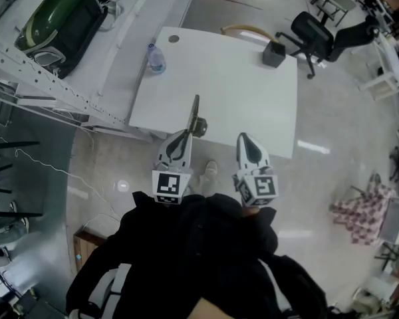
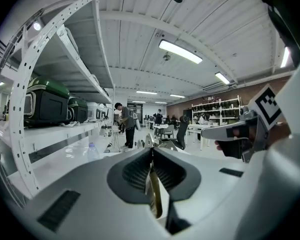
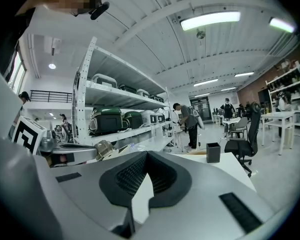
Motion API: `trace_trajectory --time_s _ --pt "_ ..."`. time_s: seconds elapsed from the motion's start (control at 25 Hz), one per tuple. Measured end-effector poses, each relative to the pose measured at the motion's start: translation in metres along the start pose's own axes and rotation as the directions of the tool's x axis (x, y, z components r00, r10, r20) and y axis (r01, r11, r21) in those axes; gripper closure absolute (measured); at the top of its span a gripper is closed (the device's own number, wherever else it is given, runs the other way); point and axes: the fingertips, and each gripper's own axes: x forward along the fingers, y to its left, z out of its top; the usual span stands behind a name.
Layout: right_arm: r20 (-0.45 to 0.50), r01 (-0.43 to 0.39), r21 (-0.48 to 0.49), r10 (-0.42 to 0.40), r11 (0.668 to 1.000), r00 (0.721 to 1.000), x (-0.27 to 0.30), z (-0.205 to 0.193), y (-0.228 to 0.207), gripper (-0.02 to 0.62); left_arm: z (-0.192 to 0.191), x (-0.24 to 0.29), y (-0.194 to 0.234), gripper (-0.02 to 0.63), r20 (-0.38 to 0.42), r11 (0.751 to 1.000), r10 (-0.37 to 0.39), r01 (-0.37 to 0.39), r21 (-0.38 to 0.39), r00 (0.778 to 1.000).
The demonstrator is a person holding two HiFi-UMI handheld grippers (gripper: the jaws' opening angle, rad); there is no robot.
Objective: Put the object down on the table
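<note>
Grippers are held side by side just short of the white table's [image 1: 239, 98] near edge, in front of the person's black top [image 1: 206, 244].

The left gripper [image 1: 185, 137] is clamped on a thin, flat, olive-brass tool [image 1: 195, 115]. In the left gripper view the jaws of that gripper [image 2: 151, 151] press on the tool [image 2: 154, 194] from both sides, with its blade standing edge-on between the ribbed pads. From the jaw tips the tool reaches forward across the table's near edge, over the near-left part of the top, with a rounded part close to the gripper and a slim end pointing farther in. Whether it touches the tabletop cannot be told.

The right gripper [image 1: 245, 138] is level with the left one, also at the table's near edge and to the right of the tool. Its own view shows the tips of this gripper [image 3: 146, 156] brought together with nothing between them.

Farther across the table, a clear water bottle [image 1: 156, 58] stands near the far-left corner, and a small dark box [image 1: 273, 54] stands near the far-right corner. Beyond that corner is a black office chair [image 1: 314, 33]. A white perforated rack [image 1: 53, 85] runs along the table's left side, and a dark green case [image 1: 56, 12] rests on its shelf.
</note>
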Motion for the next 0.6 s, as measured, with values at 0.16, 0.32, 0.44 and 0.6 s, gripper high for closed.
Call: trace_trajectory --time_s 0.16,0.32,0.44,0.6 --pt "-0.004 -0.034 -0.014 0.034 0.999 0.999 0.023 -0.005 -0.020 0.606 -0.004 0.029 0.000 0.588 -0.034 1.000 0.018 -0.017 0.008 0.999" --pt "-0.040 -0.070 0.018 0.071 0.997 0.997 0.039 -0.013 -0.030 0.606 -0.011 0.055 -0.001 0.588 -0.070 1.000 0.029 -0.028 0.014 0.997" --pt "-0.054 -0.089 0.027 0.090 0.996 0.994 0.051 -0.021 -0.039 0.606 -0.021 0.074 0.000 0.588 -0.108 0.999 0.037 -0.034 0.035 0.993" --pt "-0.069 -0.128 0.061 0.132 0.990 0.989 0.063 -0.027 -0.044 0.606 -0.036 0.095 0.002 0.588 -0.148 0.998 0.040 -0.032 0.052 0.988"
